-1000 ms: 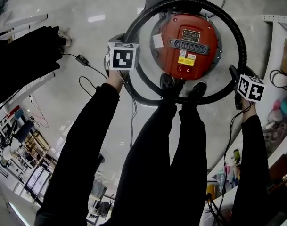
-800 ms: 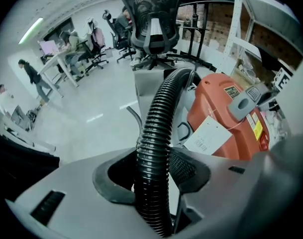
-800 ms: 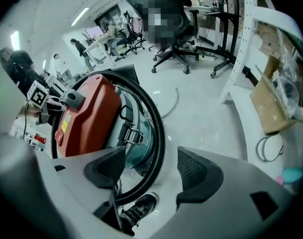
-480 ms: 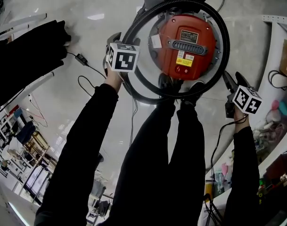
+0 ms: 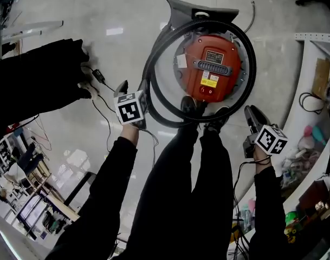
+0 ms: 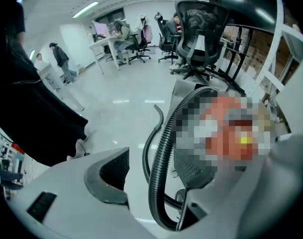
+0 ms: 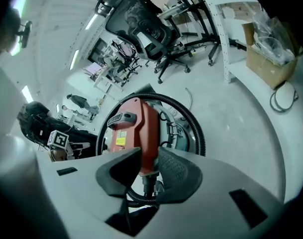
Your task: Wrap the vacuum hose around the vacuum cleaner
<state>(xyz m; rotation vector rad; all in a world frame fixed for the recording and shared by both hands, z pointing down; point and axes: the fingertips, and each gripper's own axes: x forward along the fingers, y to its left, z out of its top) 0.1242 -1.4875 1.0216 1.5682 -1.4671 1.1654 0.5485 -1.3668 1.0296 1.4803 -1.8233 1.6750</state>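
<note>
Shows black ribbed vacuum hose [image 5: 253, 64] looped around round red vacuum cleaner [image 5: 213, 69]; holds left gripper [image 5: 123, 88] fingers released, just opened, near hose; right gripper [image 5: 252, 115] fingers empty, just narrowing

The pale, glossy floor [image 5: 127, 15] carries a red-topped vacuum cleaner [image 5: 212, 68], which stands on it at the far middle. A black ribbed hose [image 5: 250, 53] loops round the cleaner; whether its near bend rests on the floor cannot be told. A person's dark shoes [image 5: 189, 106] stand on the near side of the cleaner. To the left a thin black cable [image 5: 99, 76] trails over the floor. Farther off stands a black office chair [image 6: 198, 29], and at the right a white shelf unit [image 5: 311, 37].
</note>
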